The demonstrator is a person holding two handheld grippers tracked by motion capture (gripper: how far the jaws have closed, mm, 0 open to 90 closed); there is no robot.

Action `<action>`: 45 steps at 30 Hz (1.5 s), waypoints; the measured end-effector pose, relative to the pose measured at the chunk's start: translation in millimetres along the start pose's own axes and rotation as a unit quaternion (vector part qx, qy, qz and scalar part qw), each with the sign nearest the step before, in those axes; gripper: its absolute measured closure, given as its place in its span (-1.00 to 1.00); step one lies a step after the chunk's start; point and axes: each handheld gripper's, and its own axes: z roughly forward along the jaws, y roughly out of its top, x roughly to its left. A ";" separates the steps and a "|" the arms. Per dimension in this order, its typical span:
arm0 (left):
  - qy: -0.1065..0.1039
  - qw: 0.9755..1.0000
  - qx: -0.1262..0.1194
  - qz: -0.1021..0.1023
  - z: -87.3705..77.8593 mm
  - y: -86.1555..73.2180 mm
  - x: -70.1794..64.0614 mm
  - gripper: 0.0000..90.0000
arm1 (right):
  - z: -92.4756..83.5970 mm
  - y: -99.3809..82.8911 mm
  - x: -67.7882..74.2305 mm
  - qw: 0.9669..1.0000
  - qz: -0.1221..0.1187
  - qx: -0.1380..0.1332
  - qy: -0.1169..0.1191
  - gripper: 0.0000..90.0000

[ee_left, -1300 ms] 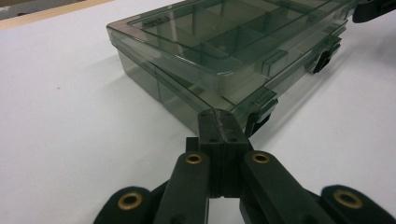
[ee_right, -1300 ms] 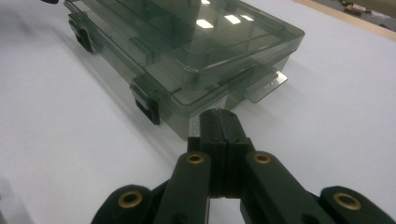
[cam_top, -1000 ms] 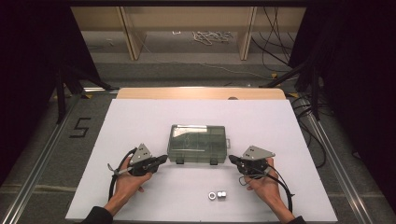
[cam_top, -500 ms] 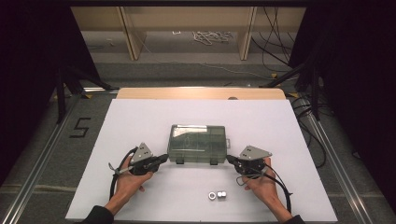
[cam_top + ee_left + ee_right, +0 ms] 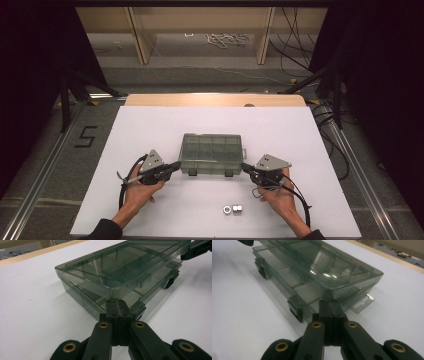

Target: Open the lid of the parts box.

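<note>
The compartment box blocks the table centre; two nuts sit near its front edge.

White table, box, perhaps nuts

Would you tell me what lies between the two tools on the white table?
The smoky transparent plastic compartment box lies between them: in the high view the left tool meets its left front corner, the right tool its right front corner.
</note>
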 end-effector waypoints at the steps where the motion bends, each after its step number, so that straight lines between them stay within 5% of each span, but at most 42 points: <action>1: 0.000 1.000 0.000 0.000 0.0 0.0 0.0 0.99 | -0.1 0.7 -0.4 1.000 0.000 0.000 0.000 1.00; 23: 0.014 0.999 -0.030 -0.001 8.3 24.1 8.4 0.99 | 7.6 17.7 -5.7 0.998 -0.007 -0.053 -0.017 1.00; 45: 0.020 0.999 -0.034 0.000 19.3 37.0 18.6 1.00 | 19.5 27.5 -12.7 0.998 -0.002 -0.063 -0.026 1.00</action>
